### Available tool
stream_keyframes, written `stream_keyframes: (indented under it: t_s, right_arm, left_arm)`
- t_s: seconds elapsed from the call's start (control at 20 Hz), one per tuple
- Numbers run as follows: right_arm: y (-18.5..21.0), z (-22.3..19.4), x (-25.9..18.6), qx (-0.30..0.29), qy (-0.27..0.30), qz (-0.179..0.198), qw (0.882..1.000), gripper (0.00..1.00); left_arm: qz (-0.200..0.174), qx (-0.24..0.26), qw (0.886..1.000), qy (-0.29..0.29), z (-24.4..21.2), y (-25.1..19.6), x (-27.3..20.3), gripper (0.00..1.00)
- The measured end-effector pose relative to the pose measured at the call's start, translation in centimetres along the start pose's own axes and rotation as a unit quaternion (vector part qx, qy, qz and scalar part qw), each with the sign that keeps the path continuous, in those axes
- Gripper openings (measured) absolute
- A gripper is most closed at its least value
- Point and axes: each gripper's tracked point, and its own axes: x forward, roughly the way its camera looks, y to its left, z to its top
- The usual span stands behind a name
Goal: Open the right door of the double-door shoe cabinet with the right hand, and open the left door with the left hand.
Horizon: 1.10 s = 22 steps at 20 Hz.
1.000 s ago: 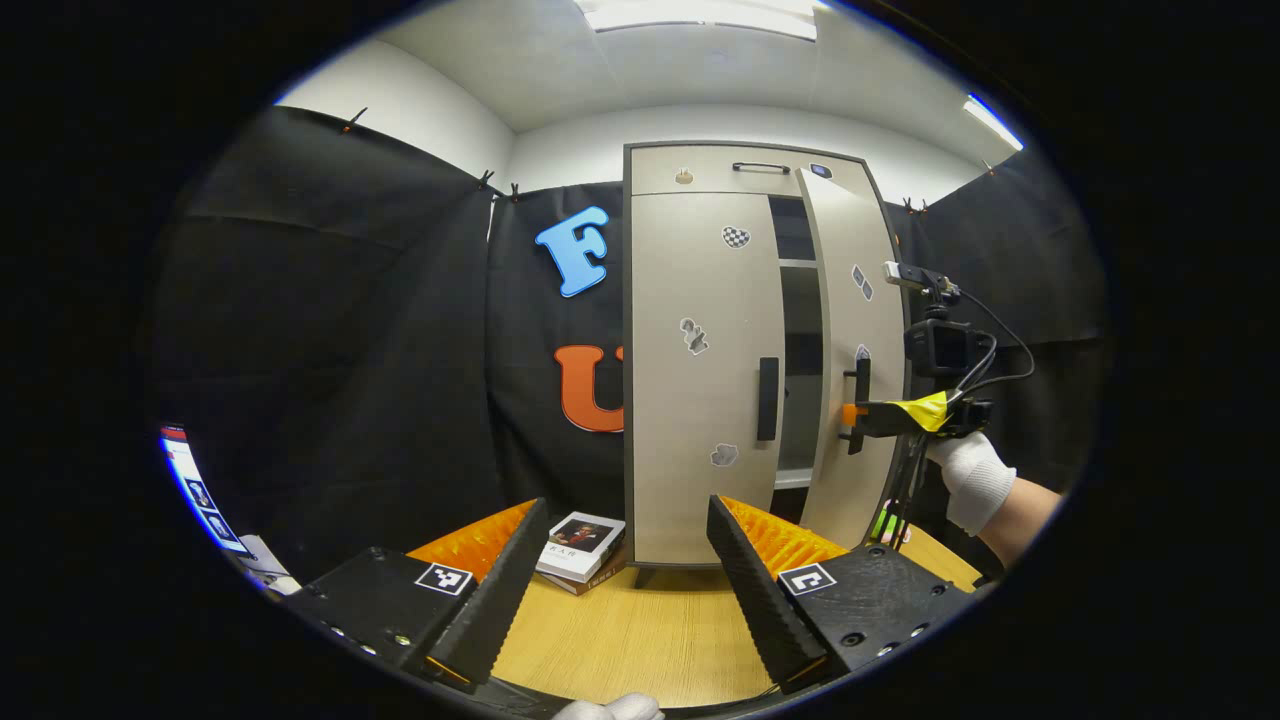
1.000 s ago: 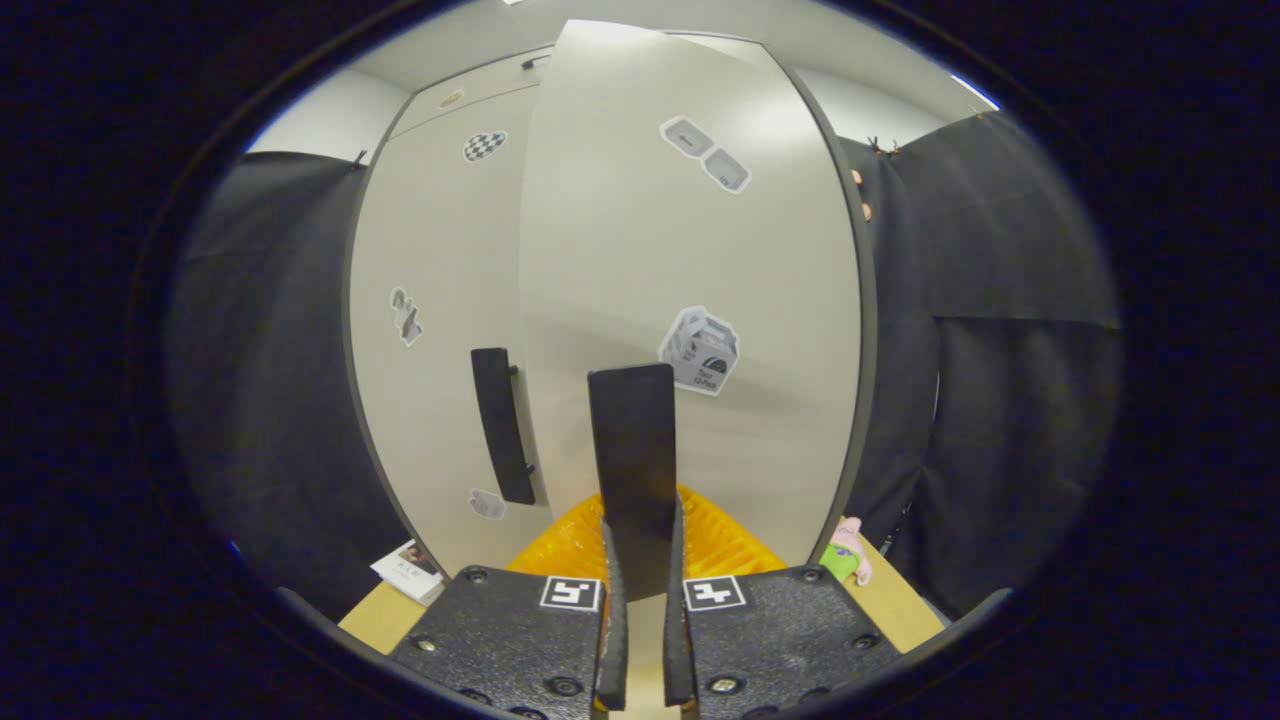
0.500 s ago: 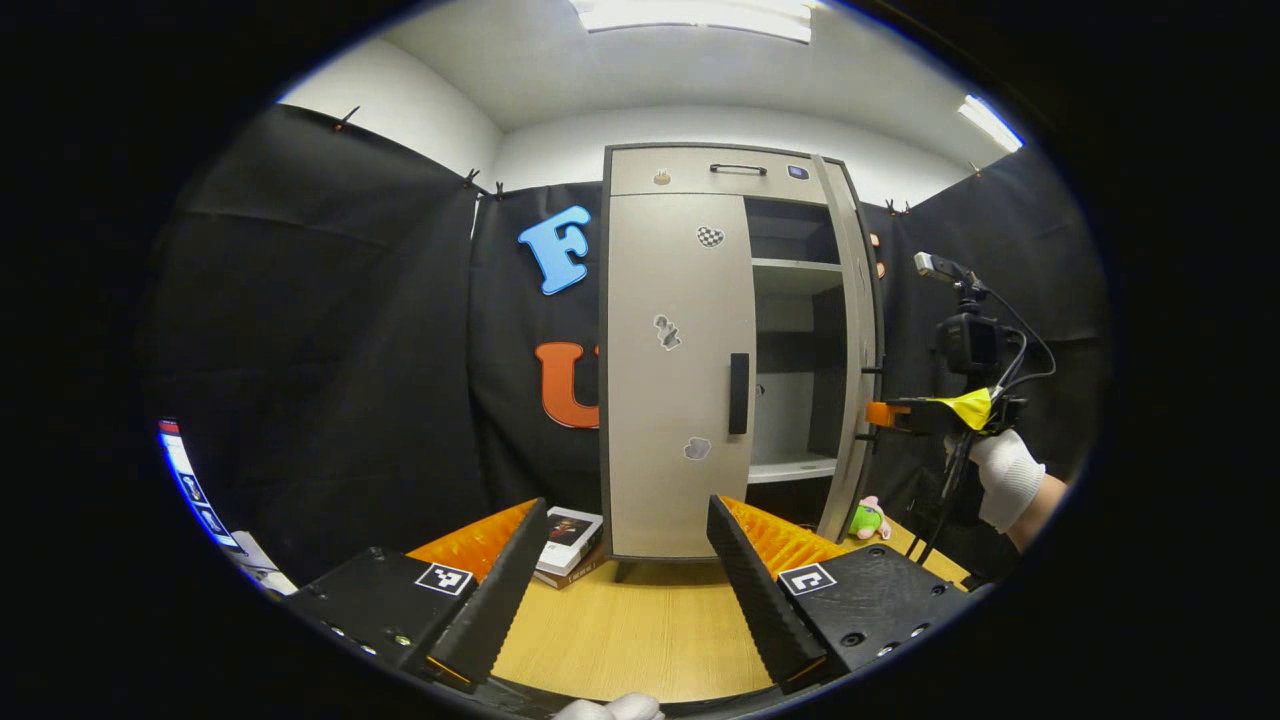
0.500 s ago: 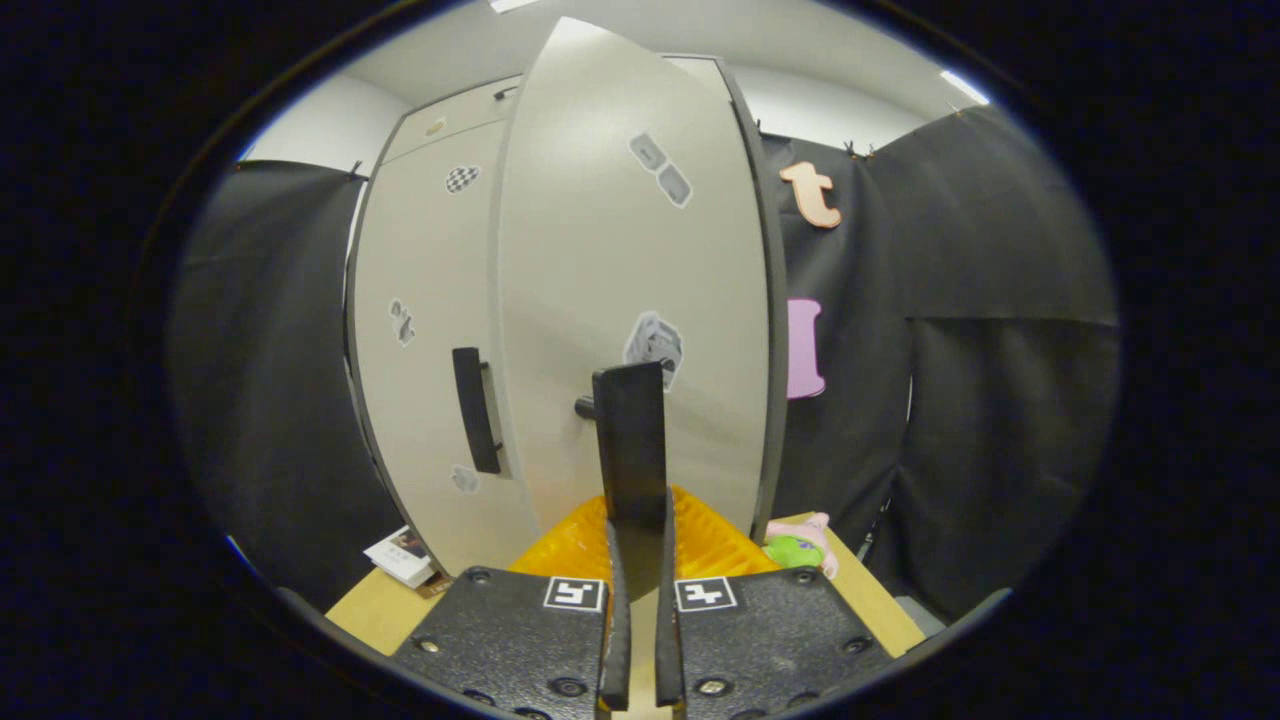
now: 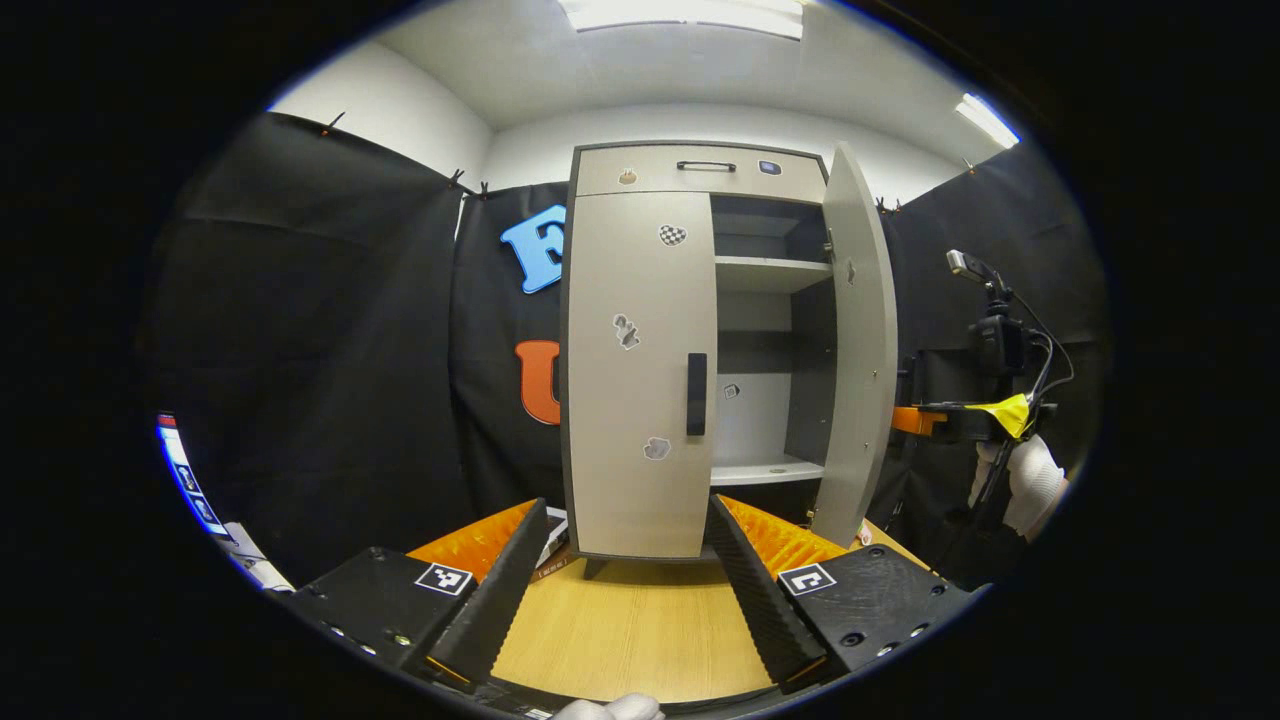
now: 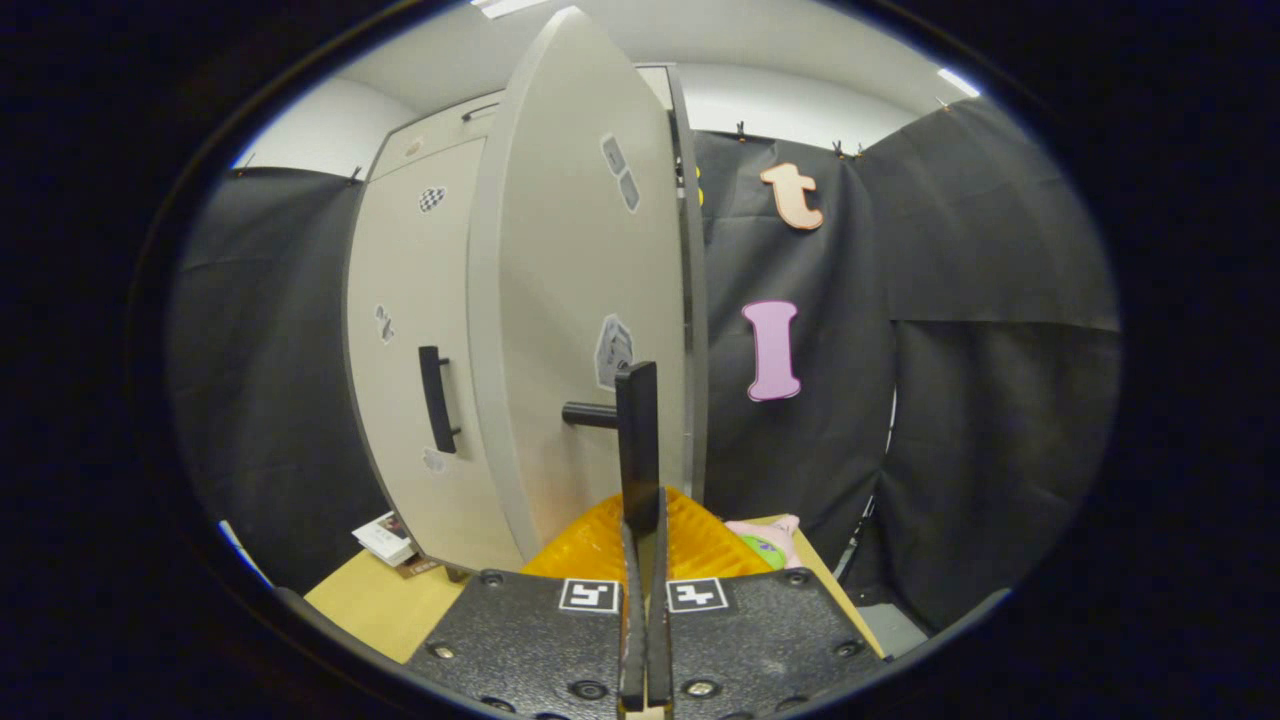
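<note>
R door (image 5: 858, 350) of the shoe cabinet (image 5: 700, 170) stands swung wide, upper right of centre in the left gripper view, shelves exposed behind it. Right gripper (image 6: 638, 470) is clenched on the R door handle (image 6: 636, 430), fingers pinched tight on the bar at centre of the right gripper view; prob. held by the handle because that gives the lever to swing the door on its hinge. In the left gripper view it sits at the right edge, in a gloved hand (image 5: 1030, 480).

L door (image 5: 638, 370) is shut, w/ its handle (image 5: 696, 393) untouched at frame centre. Left gripper (image 5: 625, 590) is released, jaws spread wide at the bottom of its view, hanging over the tabletop (image 5: 630, 630) well short of the cabinet; looks lined up roughly w/ the L handle, ready for the reach.

Around: a book (image 6: 385, 538) on the tabletop by the cabinet's lower left corner, a pink-and-green soft toy (image 6: 768, 540) near the R door's foot. Neither blocks the L handle approach; toy is close to the R door's swing, so further opening could brush it.
</note>
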Motion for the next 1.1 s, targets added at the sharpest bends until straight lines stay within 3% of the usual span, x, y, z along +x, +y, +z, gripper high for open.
stream_keyframes:
  t_s: [0.4, 0.55, 0.9, 1.1]
  right_arm:
    - [-5.8, 0.3, 0.0, -0.019, -0.005, 0.007, 1.000, 0.04]
    - [-5.9, 0.3, 0.0, -0.023, -0.004, 0.015, 1.000, 0.03]
    - [-6.4, 1.1, -1.0, -0.026, -0.014, -0.009, 1.000, 0.04]
    - [-6.9, 1.8, -3.6, -0.028, -0.022, -0.028, 0.999, 0.16]
  left_arm:
    - [0.015, -0.005, 1.000, 0.007, -0.2, -0.6, -0.1, 0.95]
    - [0.020, -0.006, 1.000, 0.010, -0.3, -0.6, -0.1, 0.95]
    - [0.015, -0.002, 1.000, 0.009, -0.1, -0.5, -0.1, 0.95]
    - [0.007, 0.002, 1.000, 0.005, 0.0, -0.2, 0.1, 0.95]
